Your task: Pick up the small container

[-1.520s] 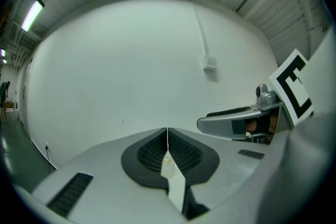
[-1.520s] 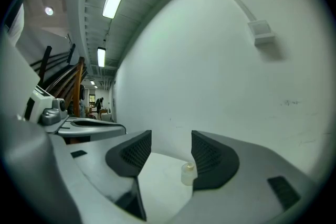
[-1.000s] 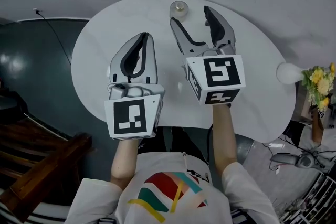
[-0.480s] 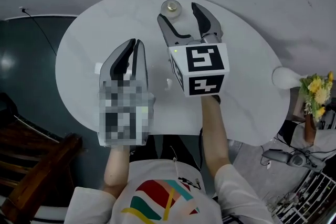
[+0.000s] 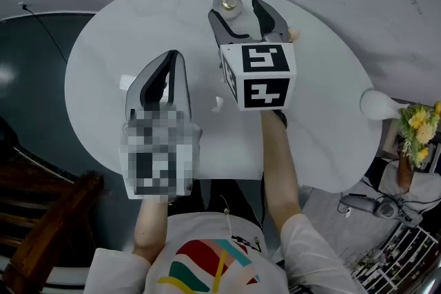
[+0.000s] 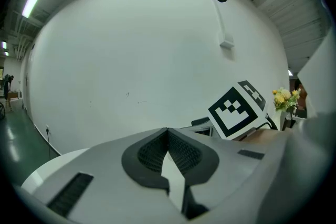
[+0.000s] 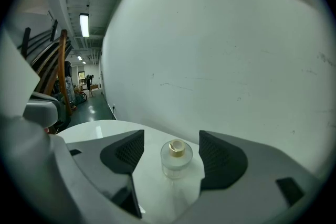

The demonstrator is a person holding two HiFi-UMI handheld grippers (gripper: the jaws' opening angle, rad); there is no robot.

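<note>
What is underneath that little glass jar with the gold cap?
The small jar stands directly on the white table; no mat or tray shows. Its own base covers the contact spot.

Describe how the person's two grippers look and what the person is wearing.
Both the left gripper and the right gripper have pale grey, tapering, curved jaws lined with black ribbed pads. The right one carries a white cube printed with black square markers. The person wears a white short-sleeved T-shirt with red, teal and yellow stripes on the chest.
</note>
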